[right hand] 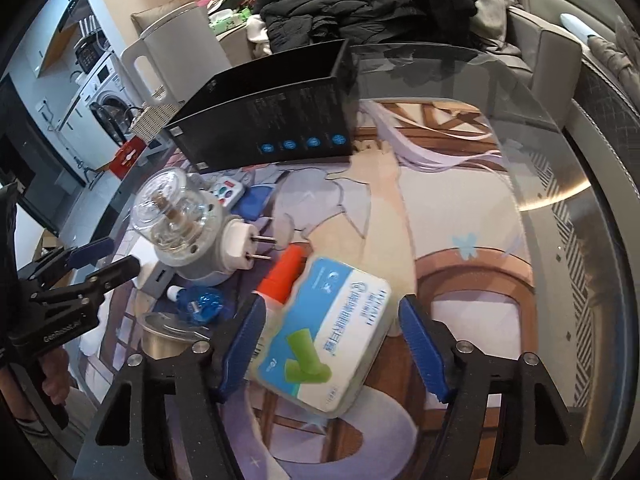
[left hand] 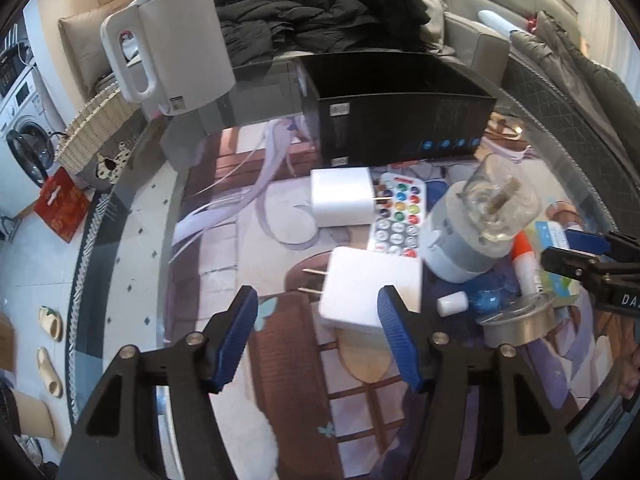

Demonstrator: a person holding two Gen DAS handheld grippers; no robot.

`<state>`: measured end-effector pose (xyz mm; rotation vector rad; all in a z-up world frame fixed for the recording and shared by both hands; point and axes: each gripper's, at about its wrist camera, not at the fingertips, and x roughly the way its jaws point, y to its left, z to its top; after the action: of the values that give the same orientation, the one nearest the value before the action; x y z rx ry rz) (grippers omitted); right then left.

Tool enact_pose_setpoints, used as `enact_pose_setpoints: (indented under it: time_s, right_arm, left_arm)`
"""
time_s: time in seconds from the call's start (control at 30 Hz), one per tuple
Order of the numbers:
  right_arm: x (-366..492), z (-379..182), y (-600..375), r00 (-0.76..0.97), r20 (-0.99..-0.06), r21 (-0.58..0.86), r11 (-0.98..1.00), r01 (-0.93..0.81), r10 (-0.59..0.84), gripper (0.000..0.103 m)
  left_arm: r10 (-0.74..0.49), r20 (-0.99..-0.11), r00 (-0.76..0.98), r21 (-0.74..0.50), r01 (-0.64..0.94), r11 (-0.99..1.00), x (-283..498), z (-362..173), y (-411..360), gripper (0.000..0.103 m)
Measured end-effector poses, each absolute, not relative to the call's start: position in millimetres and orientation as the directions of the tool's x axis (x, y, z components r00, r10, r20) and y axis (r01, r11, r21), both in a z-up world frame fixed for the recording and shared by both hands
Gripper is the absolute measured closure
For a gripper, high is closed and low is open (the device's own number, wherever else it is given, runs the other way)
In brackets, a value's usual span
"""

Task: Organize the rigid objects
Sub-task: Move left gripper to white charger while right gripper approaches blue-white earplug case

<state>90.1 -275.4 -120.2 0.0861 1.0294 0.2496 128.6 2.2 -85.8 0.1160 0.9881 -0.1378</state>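
Note:
My left gripper [left hand: 316, 312] is open just above the table, with a white charger [left hand: 370, 290] between its fingertips, touching neither. A second white charger [left hand: 342, 197] and a remote with coloured buttons [left hand: 398, 216] lie beyond it. A grey plug-in lamp with a clear dome [left hand: 476, 228] lies to the right. My right gripper [right hand: 332, 332] is open around a white and blue box [right hand: 332, 332] and shows in the left view [left hand: 576, 248]. The black open box [right hand: 272, 116] stands at the back, also in the left view [left hand: 400, 120].
A white kettle [left hand: 172, 44] stands at the back left. An orange-capped tube [right hand: 282, 276], a blue plastic piece [right hand: 202, 302] and a metal tin [right hand: 168, 332] lie by the lamp [right hand: 180, 220]. The glass table's rim [right hand: 568, 152] curves on the right. Black clothes [left hand: 328, 4] are piled on the sofa.

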Motion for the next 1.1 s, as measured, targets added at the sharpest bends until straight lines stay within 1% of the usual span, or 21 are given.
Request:
enact_pose_setpoints:
  time_s: [0.07, 0.17, 0.23, 0.33, 0.47, 0.57, 0.67, 0.7, 0.73, 0.83, 0.9, 1.1]
  right_arm:
    - [90, -124, -279, 0.475, -0.844, 0.197, 0.968, -0.155, 0.248, 0.032]
    - [85, -119, -278, 0.498, -0.838, 0.161, 0.973, -0.164, 0.222, 0.032]
    - [84, -121, -281, 0.498, -0.84, 0.157, 0.974, -0.16, 0.217, 0.032]
    - [84, -120, -281, 0.5, -0.84, 0.149, 0.976, -0.157, 0.209, 0.032]
    - [84, -124, -274, 0.49, -0.845, 0.148, 0.975, -0.166, 0.212, 0.031]
    - [82, -125, -264, 0.491, -0.849, 0.114, 0.975, -0.192, 0.196, 0.032]
    - [82, -126, -260, 0.5, -0.847, 0.087, 0.975, -0.204, 0.18, 0.032]
    - [81, -126, -260, 0.499, -0.848, 0.079, 0.974, -0.212, 0.177, 0.032]
    - [80, -126, -260, 0.5, -0.847, 0.076, 0.973, -0.218, 0.179, 0.033]
    - [77, -127, -261, 0.504, -0.845, 0.063, 0.969, -0.239, 0.179, 0.039]
    - [75, -126, -260, 0.498, -0.847, 0.064, 0.966, -0.25, 0.185, 0.041]
    - [63, -126, -252, 0.479, -0.851, 0.07, 0.952, -0.299, 0.213, 0.043]
  left_arm:
    - [-0.065, -0.839, 0.54, 0.024, 0.157, 0.987, 125, -85, 7, 0.041]
    - [-0.097, -0.835, 0.542, -0.018, 0.149, 0.989, 123, -83, 11, 0.039]
    - [-0.129, -0.838, 0.529, -0.047, 0.166, 0.985, 122, -83, 6, 0.03]
    - [-0.099, -0.838, 0.536, -0.003, 0.178, 0.984, 123, -83, -9, 0.029]
    - [-0.084, -0.847, 0.526, 0.026, 0.198, 0.98, 132, -89, -25, 0.028]
    - [-0.061, -0.86, 0.507, 0.048, 0.198, 0.979, 139, -96, -34, 0.029]
    - [-0.088, -0.873, 0.48, 0.005, 0.188, 0.982, 142, -99, -29, 0.032]
    - [-0.089, -0.873, 0.48, 0.001, 0.183, 0.983, 141, -99, -26, 0.041]
    - [-0.099, -0.872, 0.48, -0.01, 0.185, 0.983, 140, -100, -24, 0.045]
    - [-0.1, -0.872, 0.479, -0.002, 0.202, 0.979, 135, -101, -22, 0.047]
    - [-0.111, -0.869, 0.483, -0.001, 0.223, 0.975, 129, -101, -22, 0.047]
    - [-0.17, -0.869, 0.465, -0.032, 0.289, 0.957, 97, -101, -20, 0.048]
